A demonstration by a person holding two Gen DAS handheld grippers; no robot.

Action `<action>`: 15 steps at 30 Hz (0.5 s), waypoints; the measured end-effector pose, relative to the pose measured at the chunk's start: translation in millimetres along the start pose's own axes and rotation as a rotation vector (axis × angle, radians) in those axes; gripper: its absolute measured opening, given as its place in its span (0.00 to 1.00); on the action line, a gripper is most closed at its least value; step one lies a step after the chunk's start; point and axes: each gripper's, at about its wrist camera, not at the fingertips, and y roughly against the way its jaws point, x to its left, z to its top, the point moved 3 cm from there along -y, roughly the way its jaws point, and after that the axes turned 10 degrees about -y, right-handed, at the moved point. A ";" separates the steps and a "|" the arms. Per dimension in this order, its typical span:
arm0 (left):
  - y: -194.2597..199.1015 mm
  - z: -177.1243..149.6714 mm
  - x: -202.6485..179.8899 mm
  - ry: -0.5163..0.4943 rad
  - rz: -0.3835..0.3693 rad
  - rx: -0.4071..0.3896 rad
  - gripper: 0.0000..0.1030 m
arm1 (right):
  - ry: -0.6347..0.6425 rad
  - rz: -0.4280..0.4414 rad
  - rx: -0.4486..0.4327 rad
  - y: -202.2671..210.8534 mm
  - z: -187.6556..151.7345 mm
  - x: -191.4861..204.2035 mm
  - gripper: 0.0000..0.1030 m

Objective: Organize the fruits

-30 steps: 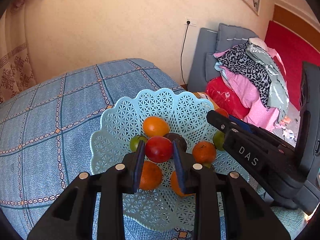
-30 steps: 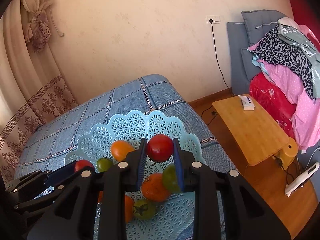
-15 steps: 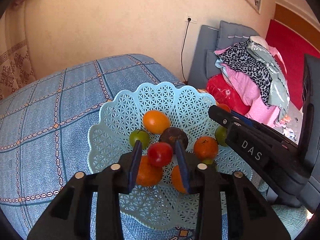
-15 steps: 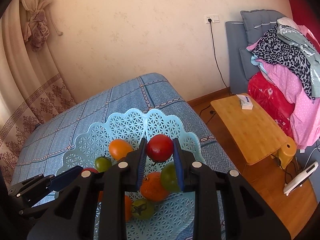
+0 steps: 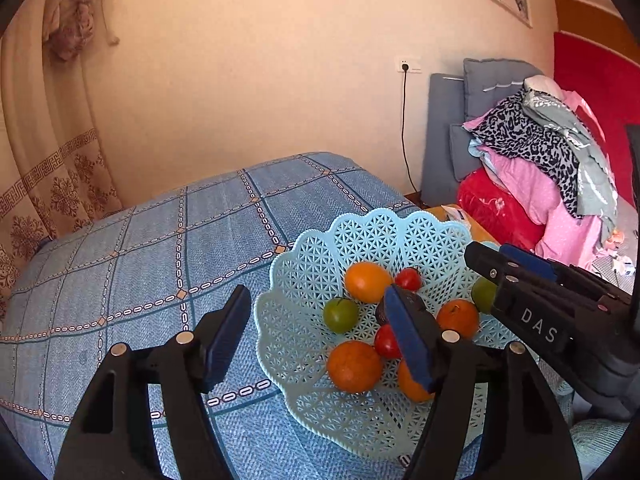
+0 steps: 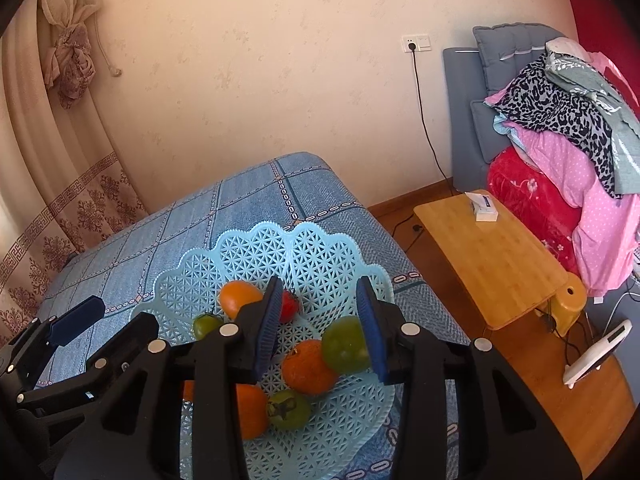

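Red tomatoes, two, in lattice basket (image 5: 304,248): one (image 5: 386,342) beside left tongs (image 5: 320,346), one (image 6: 289,306) behind right tongs (image 6: 322,330) (both just opening, released, empty).

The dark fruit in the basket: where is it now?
Left wrist view: dark fruit sits mid-basket, mostly hidden behind a blue pad, between the orange and a red fruit.

The white letters "DAS" stood on the black body of the right gripper (image 5: 516,264), at four o'clock in the left wrist view.
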 end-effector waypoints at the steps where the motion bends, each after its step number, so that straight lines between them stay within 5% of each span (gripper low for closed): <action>1: 1.4 0.3 1.2 0.001 0.005 -0.003 0.70 | 0.000 -0.002 -0.004 2.3 0.0 0.6 0.38; 3: 4.6 0.9 4.0 0.001 0.019 -0.013 0.74 | -0.002 -0.008 -0.014 7.8 -0.6 0.9 0.39; 15: 29.5 10.7 6.0 -0.040 0.095 -0.080 0.89 | 0.019 -0.091 -0.124 57.7 -10.5 -5.8 0.83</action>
